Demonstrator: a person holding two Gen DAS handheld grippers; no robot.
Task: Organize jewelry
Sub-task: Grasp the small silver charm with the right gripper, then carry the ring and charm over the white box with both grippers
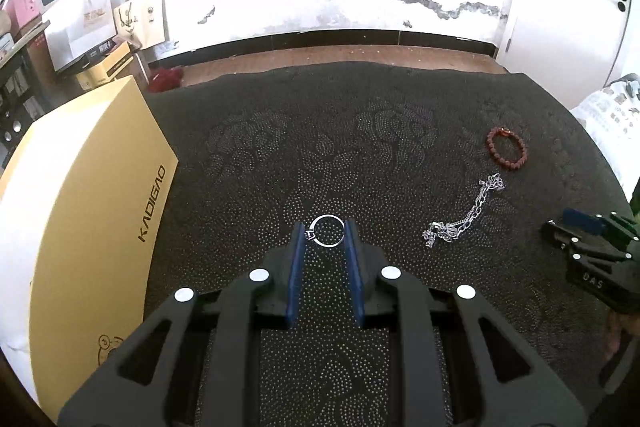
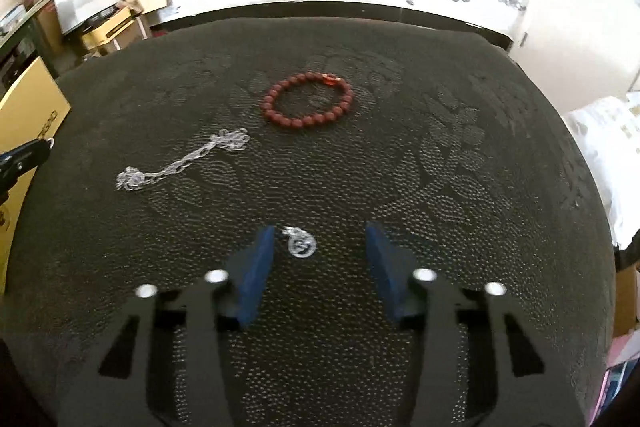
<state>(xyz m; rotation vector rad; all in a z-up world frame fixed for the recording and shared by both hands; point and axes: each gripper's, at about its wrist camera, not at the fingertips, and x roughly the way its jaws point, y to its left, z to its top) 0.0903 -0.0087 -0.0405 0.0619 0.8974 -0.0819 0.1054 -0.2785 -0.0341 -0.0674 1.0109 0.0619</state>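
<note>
My left gripper [image 1: 325, 231] is shut on a thin silver ring [image 1: 327, 215], held just above the dark patterned cloth [image 1: 360, 147] between the blue pads. In the right wrist view, my right gripper [image 2: 320, 231] stands open low over the cloth. A small round silver piece [image 2: 300, 246] lies between its fingers, close to the left pad [image 2: 256, 267] and touching neither. A silver chain [image 1: 464, 217] [image 2: 180, 163] lies stretched out on the cloth. Behind it rests a red bead bracelet [image 1: 506, 149] [image 2: 308, 103].
A large yellow cardboard box [image 1: 92, 207] [image 2: 28, 107] stands along the cloth's left side. Bags and boxes are stacked by the wall at the far left [image 1: 96, 23]. White fabric [image 1: 612, 119] borders the right edge. A cracked white wall runs behind.
</note>
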